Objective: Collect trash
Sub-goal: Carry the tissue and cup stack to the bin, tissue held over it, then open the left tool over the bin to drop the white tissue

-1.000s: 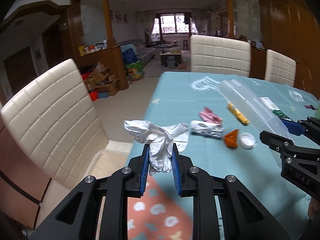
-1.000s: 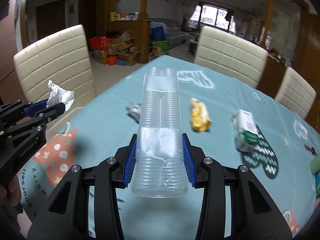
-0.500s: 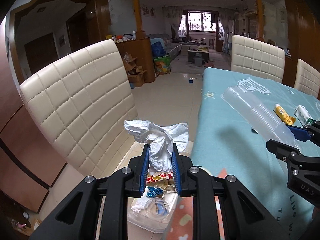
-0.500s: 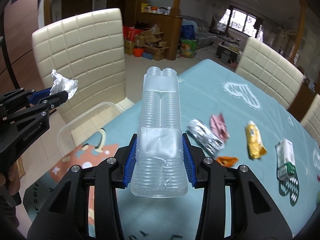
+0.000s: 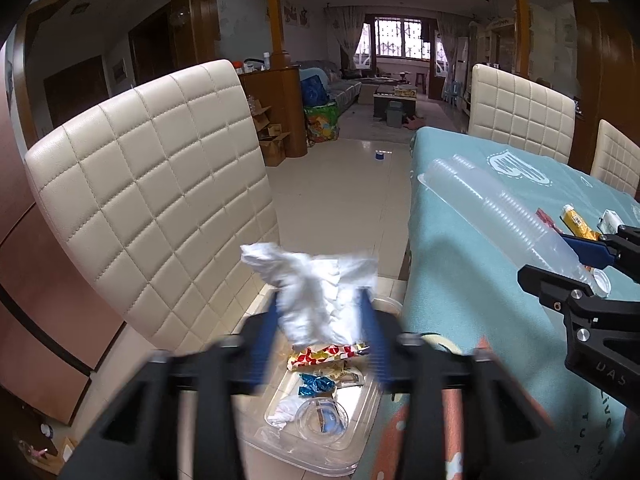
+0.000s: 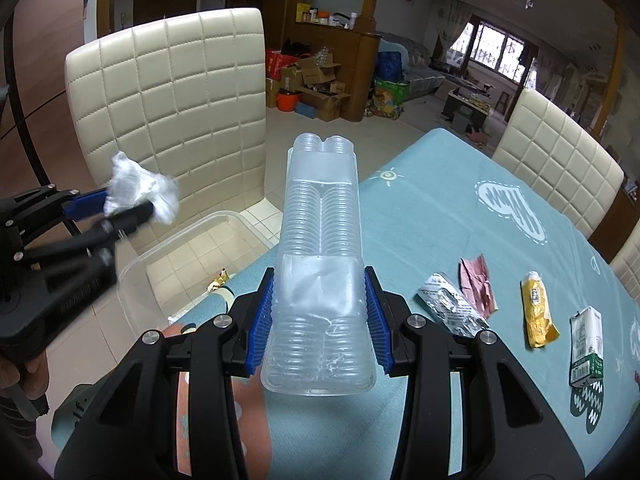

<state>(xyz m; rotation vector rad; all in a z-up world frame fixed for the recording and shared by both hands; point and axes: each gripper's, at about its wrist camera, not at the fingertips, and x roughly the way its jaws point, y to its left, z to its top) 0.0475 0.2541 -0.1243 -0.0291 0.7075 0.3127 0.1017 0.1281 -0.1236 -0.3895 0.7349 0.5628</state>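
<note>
The left gripper point(image 5: 320, 336), jaws just opening around the crumpled tissue point(image 5: 316, 292), hangs directly above the clear bin point(image 5: 320, 432), nearer than the right gripper point(image 6: 320, 320) clamping the plastic tray point(image 6: 320, 260).

Crumpled white tissue point(image 5: 316, 292) above clear bin point(image 5: 320, 432) holding wrappers.

Place: a home, dining area opening onto a living room.
Dining evidence: quilted cream chairs point(image 5: 160, 208) standing around a tabletop point(image 6: 440, 224) under teal cloth.
Living-room evidence: sofa point(image 5: 344, 90), barred window point(image 5: 402, 38), cardboard boxes point(image 6: 316, 80) lying about.
</note>
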